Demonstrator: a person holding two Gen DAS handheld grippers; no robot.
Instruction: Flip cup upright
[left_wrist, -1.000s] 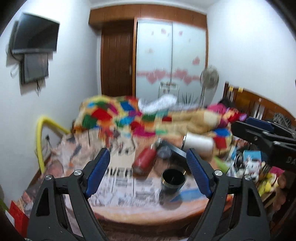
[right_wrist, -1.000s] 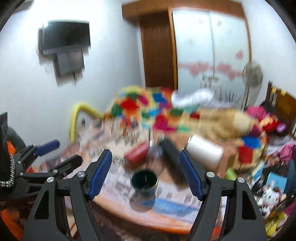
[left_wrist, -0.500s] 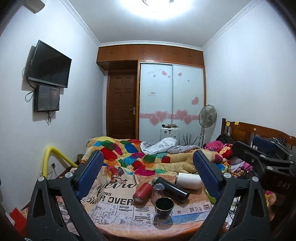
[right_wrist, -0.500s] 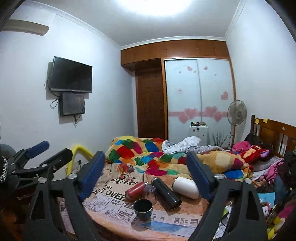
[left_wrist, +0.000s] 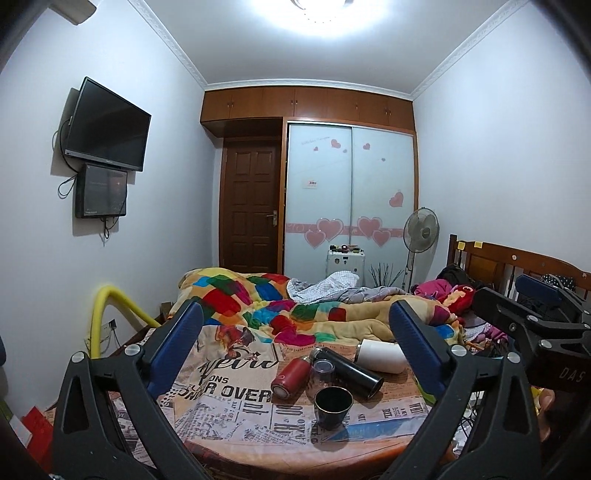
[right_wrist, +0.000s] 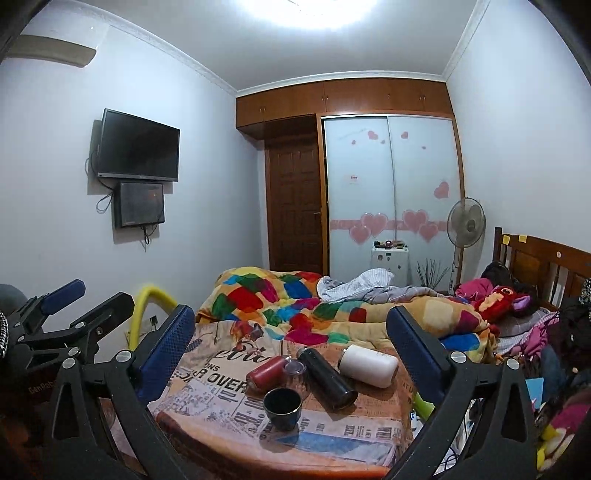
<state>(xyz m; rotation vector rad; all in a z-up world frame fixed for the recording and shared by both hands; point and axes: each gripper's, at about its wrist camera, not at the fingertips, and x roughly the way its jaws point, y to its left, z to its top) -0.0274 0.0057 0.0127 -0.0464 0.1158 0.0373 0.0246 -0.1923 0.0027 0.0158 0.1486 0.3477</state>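
A dark cup (left_wrist: 332, 406) stands upright, mouth up, near the front of a round table (left_wrist: 280, 448) covered with a newsprint cloth; it also shows in the right wrist view (right_wrist: 282, 408). Behind it lie a red bottle (left_wrist: 287, 376), a clear glass (left_wrist: 320, 373), a black flask (left_wrist: 347, 371) and a white flask (left_wrist: 380, 355) on their sides. My left gripper (left_wrist: 295, 345) is open and empty, well back from the table. My right gripper (right_wrist: 291, 349) is open and empty too, also held back.
A bed with a colourful quilt (left_wrist: 273, 299) lies behind the table. A yellow tube (left_wrist: 107, 310) curves at the left wall. A wooden headboard (left_wrist: 517, 266) and clutter stand at the right. A fan (left_wrist: 421, 232) stands by the wardrobe.
Both grippers have pulled up and back from the table, so the cup and bottles look smaller and lower. The cup stands upright throughout.
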